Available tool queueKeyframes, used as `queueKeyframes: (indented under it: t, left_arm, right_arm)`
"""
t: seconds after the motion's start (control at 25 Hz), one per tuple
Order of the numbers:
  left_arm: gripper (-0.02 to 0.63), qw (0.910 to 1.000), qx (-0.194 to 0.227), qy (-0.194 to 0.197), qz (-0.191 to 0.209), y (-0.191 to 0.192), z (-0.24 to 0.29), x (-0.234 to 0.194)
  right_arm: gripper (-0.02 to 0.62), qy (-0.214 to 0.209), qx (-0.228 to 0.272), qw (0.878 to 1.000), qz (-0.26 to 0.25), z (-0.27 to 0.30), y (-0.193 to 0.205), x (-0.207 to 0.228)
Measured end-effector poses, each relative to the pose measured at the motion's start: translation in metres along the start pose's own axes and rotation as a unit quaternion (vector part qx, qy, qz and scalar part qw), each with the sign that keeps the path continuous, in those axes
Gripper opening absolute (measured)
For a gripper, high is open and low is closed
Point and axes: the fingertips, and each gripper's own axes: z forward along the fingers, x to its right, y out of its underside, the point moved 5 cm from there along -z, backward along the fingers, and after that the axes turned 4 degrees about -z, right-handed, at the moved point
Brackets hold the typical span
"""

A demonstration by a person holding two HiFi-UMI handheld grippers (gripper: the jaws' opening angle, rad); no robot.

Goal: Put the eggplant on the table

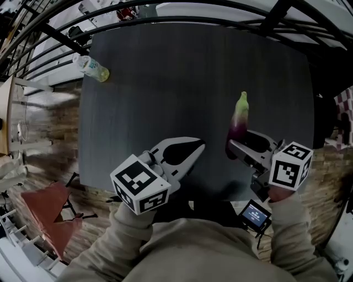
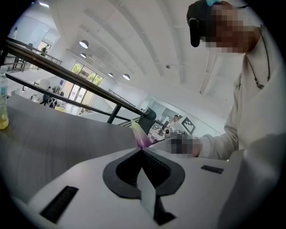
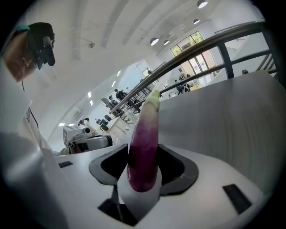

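Note:
A purple eggplant (image 1: pixel 239 124) with a pale green tip stands nearly upright over the right half of the dark grey table (image 1: pixel 165 88). My right gripper (image 1: pixel 234 147) is shut on its lower, dark end. In the right gripper view the eggplant (image 3: pixel 144 145) rises out from between the jaws of the right gripper (image 3: pixel 142 179), its green tip pointing away. My left gripper (image 1: pixel 197 147) hovers over the table's near edge, left of the eggplant, with its tips together and nothing in them. In the left gripper view the jaws of the left gripper (image 2: pixel 142 150) meet, and the eggplant (image 2: pixel 141 137) shows just beyond them.
A clear plastic bottle (image 1: pixel 91 68) of yellowish liquid lies at the table's far left corner, also seen as the bottle (image 2: pixel 3 103) at the left gripper view's edge. Dark railings (image 1: pixel 182 14) run behind the table. A red object (image 1: pixel 47 212) sits on the floor at left.

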Motion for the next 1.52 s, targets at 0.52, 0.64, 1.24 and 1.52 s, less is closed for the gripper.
queueKeyframes:
  t: [0.52, 0.64, 1.24, 1.52]
  left_arm:
    - [0.002, 0.9986, -0.001, -0.015, -0.050, 0.041, -0.004, -0.031]
    - [0.002, 0.9980, -0.010, -0.015, -0.060, 0.054, -0.004, -0.034]
    - [0.002, 0.9954, -0.021, -0.018, -0.091, 0.081, -0.001, -0.046]
    - [0.002, 0.9947, -0.016, -0.013, -0.100, 0.082, 0.000, -0.048]
  right_arm:
    - [0.218, 0.019, -0.054, 0.998, 0.021, 0.035, 0.047, 0.032]
    - [0.218, 0.023, -0.072, 0.997, 0.027, 0.045, 0.061, 0.037]
    - [0.218, 0.049, -0.126, 0.989, 0.066, 0.068, 0.108, 0.061]
    - [0.218, 0.078, -0.153, 0.983, 0.070, 0.074, 0.123, 0.070]
